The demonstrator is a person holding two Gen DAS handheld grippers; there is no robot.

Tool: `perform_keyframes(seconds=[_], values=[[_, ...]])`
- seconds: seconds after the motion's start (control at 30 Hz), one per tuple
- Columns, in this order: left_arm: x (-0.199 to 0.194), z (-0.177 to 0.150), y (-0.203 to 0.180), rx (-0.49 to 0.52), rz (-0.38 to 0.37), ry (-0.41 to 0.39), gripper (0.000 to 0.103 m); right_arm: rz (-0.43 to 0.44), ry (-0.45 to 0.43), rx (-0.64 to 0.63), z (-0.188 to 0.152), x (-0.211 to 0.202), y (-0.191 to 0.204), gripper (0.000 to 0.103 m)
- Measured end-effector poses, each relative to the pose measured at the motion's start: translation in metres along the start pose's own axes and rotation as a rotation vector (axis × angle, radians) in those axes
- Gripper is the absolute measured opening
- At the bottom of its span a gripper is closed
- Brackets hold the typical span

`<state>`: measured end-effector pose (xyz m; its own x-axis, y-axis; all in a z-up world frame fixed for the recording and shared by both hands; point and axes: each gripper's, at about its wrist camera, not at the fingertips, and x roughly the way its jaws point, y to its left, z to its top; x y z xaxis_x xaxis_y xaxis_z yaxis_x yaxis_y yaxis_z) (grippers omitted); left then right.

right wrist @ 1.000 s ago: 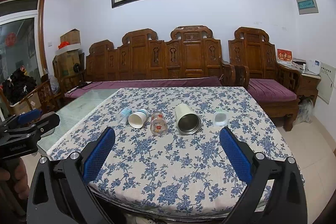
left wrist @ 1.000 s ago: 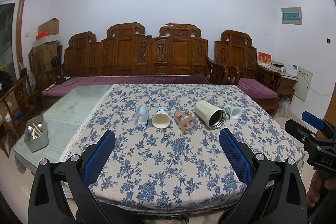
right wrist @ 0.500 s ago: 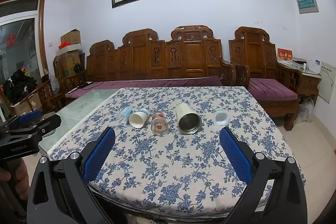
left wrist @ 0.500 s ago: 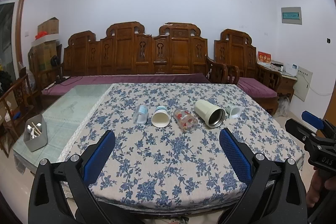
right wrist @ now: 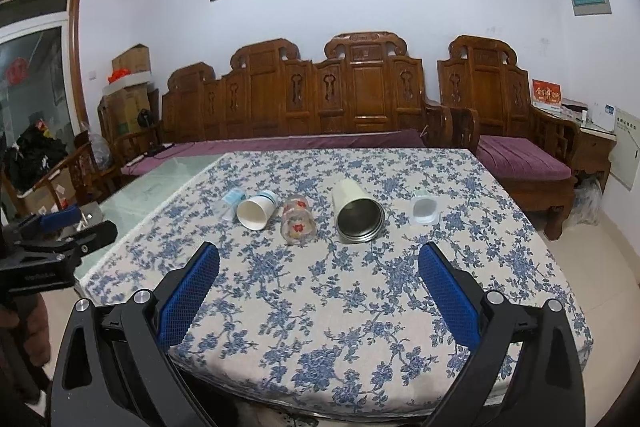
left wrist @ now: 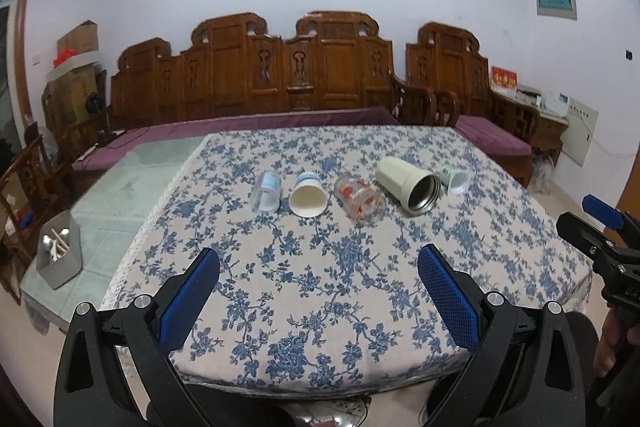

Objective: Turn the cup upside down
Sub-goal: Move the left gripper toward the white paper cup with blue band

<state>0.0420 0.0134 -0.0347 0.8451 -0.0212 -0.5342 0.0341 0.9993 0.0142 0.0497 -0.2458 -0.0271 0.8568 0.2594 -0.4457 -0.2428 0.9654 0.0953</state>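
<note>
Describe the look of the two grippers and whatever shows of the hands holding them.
Both the left gripper and right gripper have black angular frames, silver screws and textured blue pads. Faint lettering marks their sides. No cables visible. Bare fingers show on the right handle.

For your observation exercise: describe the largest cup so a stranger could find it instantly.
On the flowered tablecloth, five cups lie in a row. The big cream cup lies second from the right. Only it shows a metal inside.
</note>
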Motion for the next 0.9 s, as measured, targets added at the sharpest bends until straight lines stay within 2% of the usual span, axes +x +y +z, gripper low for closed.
perform_keyframes(seconds=[0.53,0.9], values=[[0.061,0.021,0.025,0.021,-0.005,0.104,0.095,0.016,0.106,-0.029,0.005,0.077,-0.010,0.100],[0.123,0.039,0.039,0.009,-0.008,0.186,0.095,0.068,0.149,-0.057,0.024,0.141,-0.003,0.100]])
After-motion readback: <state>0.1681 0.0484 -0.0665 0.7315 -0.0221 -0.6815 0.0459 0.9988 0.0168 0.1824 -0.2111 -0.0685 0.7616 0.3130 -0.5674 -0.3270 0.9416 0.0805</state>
